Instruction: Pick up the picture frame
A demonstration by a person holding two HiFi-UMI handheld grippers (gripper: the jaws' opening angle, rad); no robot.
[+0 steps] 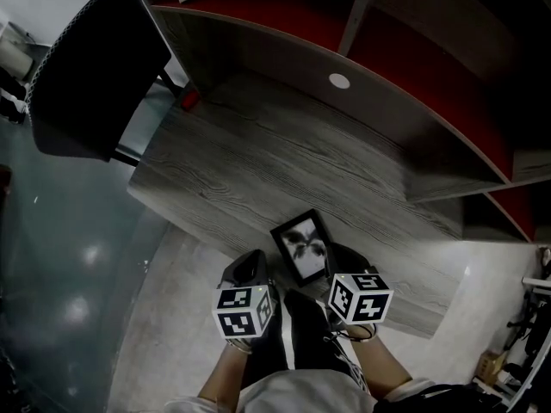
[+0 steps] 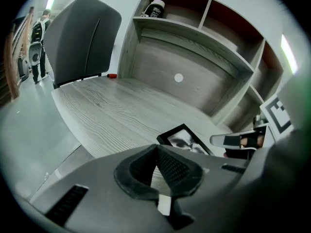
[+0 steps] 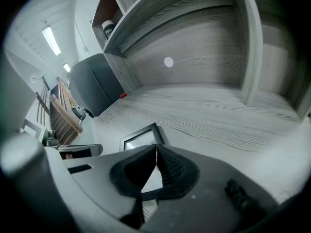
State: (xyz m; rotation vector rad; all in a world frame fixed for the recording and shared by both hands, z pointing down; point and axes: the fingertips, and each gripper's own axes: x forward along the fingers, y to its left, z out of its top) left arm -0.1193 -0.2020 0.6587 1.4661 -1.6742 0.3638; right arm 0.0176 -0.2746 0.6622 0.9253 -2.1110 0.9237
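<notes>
The picture frame [image 1: 303,248], black with a grey print, lies flat near the front edge of the grey wooden desk [image 1: 258,162]. My left gripper [image 1: 251,270] hangs just left of it at the desk edge, jaws shut with nothing between them. My right gripper [image 1: 348,261] sits just right of the frame, also shut and empty. In the left gripper view the frame [image 2: 187,139] shows just beyond the closed tips of the left gripper [image 2: 156,148]. In the right gripper view the frame [image 3: 141,139] lies just past the shut tips of the right gripper [image 3: 156,147].
A dark office chair [image 1: 95,67] stands at the desk's left end, with a small red object [image 1: 189,100] beside it. A shelf unit with red-backed compartments [image 1: 413,67] rises behind the desk. A dark jar [image 2: 155,8] stands on its top shelf.
</notes>
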